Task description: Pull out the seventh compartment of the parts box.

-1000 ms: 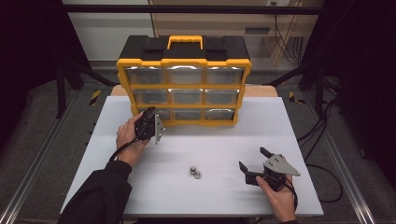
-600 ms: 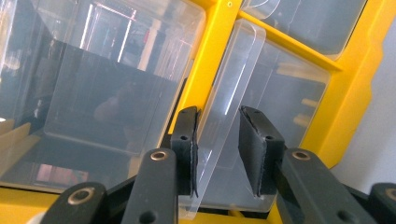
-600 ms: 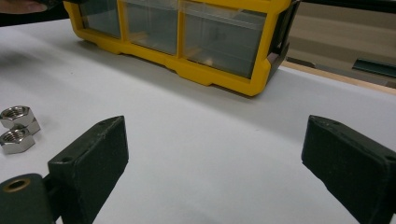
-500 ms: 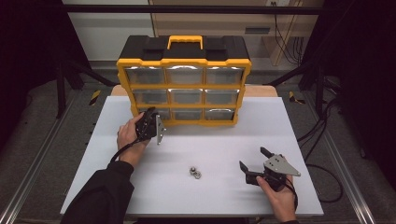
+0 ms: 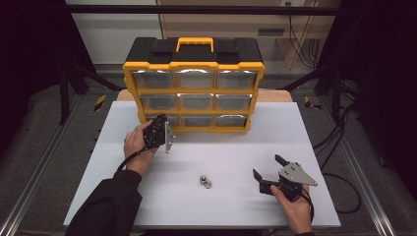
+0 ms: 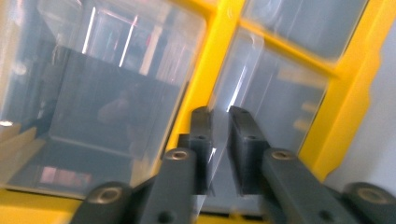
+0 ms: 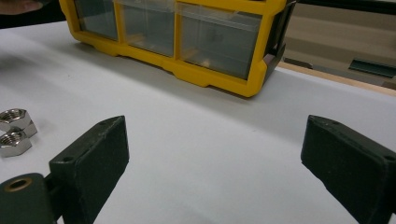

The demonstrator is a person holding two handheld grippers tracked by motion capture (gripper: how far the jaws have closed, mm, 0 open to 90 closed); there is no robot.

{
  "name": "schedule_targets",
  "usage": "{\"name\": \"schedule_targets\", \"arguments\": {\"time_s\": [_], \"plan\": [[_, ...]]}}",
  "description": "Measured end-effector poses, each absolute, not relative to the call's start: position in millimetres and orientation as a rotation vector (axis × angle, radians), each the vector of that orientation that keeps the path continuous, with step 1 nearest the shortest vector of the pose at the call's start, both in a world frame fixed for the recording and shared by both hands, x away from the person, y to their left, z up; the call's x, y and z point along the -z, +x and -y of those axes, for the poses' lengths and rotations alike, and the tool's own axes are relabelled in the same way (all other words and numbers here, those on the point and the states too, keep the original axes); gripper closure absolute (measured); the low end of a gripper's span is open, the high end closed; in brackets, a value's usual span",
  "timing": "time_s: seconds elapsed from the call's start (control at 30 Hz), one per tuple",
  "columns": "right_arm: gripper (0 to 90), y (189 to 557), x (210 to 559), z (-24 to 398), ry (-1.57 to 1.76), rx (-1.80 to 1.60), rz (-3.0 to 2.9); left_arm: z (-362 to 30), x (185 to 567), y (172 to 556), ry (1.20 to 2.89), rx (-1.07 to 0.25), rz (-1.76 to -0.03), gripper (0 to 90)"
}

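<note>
Drawer (image 6: pixel 261 107) at the near-left bottom of the yellow cabinet (image 5: pixel 193 66) sits between the left tool (image 6: pixel 219 114), whose jaws have just been closing on its clear handle; pull straight and level, while the right tool (image 7: pixel 215 154) rests wide open on the worktop (image 5: pixel 236 157).

Overhead forward-down; tong cameras near, sharing yellow organizer (image 5: pixel 193 88).
</note>
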State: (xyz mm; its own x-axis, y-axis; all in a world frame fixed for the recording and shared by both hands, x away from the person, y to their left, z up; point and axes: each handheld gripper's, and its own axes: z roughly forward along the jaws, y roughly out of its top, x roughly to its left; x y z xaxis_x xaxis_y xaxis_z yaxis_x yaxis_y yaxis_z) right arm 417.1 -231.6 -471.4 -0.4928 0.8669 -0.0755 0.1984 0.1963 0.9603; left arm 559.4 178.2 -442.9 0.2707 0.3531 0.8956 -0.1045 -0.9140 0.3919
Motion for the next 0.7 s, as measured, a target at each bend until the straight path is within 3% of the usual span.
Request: {"name": "schedule_targets", "arguments": {"time_s": [0.57,0.6,0.63,0.7], "plan": [[7.3,417.5,472.1,231.5,0.989,-1.329,-1.833,-184.2,441.7,559.5,2.186,-1.687,-0.224,71.8],[7.3,417.2,471.9,231.8,0.991,-1.325,-1.835,-185.3,438.8,557.5,2.245,-1.722,-0.204,71.5],[7.3,417.2,471.9,231.8,0.991,-1.325,-1.834,-183.9,444.2,559.5,2.188,-1.680,-0.221,70.9],[7.2,417.4,472.2,231.5,0.988,-1.328,-1.834,-185.2,441.0,557.3,2.267,-1.721,-0.196,70.0]]}}
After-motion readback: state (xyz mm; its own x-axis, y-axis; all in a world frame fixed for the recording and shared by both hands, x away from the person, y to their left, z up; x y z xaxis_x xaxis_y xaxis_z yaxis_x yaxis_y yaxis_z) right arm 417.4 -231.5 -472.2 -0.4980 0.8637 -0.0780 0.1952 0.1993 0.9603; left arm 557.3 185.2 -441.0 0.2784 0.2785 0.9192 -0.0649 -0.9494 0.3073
